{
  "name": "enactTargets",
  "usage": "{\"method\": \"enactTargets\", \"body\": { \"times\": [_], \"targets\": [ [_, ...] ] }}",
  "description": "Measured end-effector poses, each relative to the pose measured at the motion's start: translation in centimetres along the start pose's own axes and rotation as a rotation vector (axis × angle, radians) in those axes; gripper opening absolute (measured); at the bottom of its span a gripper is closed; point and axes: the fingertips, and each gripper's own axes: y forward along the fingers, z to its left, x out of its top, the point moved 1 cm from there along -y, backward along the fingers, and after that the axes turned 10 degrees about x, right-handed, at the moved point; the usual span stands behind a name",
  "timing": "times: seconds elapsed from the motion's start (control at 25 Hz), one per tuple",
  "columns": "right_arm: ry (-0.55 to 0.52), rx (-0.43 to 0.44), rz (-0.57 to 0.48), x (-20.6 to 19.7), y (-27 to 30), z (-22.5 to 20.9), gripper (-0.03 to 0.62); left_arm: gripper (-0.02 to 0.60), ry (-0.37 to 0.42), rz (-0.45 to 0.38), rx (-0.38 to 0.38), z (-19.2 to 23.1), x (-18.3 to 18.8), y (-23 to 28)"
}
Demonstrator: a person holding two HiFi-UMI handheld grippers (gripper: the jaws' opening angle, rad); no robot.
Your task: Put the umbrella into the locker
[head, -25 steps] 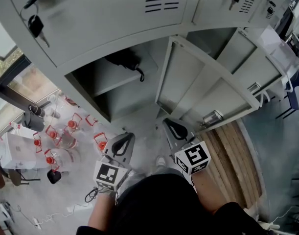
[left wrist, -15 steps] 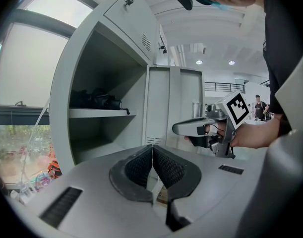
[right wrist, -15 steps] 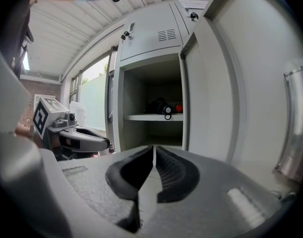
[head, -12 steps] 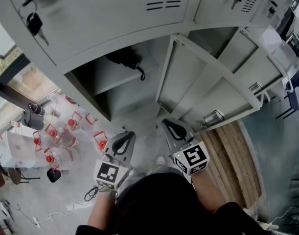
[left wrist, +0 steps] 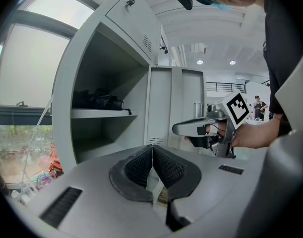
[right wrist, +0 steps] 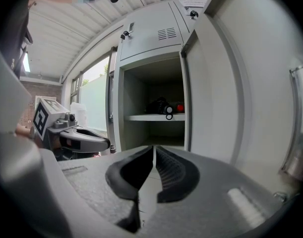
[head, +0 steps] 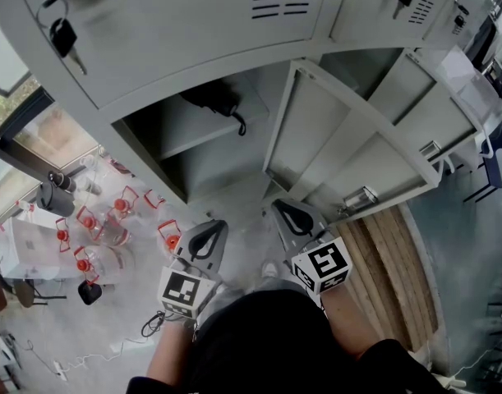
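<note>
Holding still, nothing moved since a second ago: left gripper [head: 204,236] and right gripper [head: 294,215], lower centre, both closed and empty. Umbrella [head: 214,101] lies inside locker [head: 208,169], upper centre; task looks done.

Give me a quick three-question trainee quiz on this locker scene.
1. True or false: the umbrella lies on the shelf inside the locker.
2. The right hand-held gripper has its jaws: A) wide apart; B) together, empty; C) shut on the umbrella.
3. Fill in: in the head view, the open door stands to the compartment's ____.
Key: 1 true; 2 B; 3 right.
</note>
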Motion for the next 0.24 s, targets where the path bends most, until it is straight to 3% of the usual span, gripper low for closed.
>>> {"method": "enactTargets", "body": {
  "times": [0.24],
  "targets": [
    [0.002, -0.004, 0.005, -0.19, -0.06, -0.08, 0.012, 0.011, 0.004, -0.001, 0.000, 0.03, 0.01, -0.03]
  ]
}}
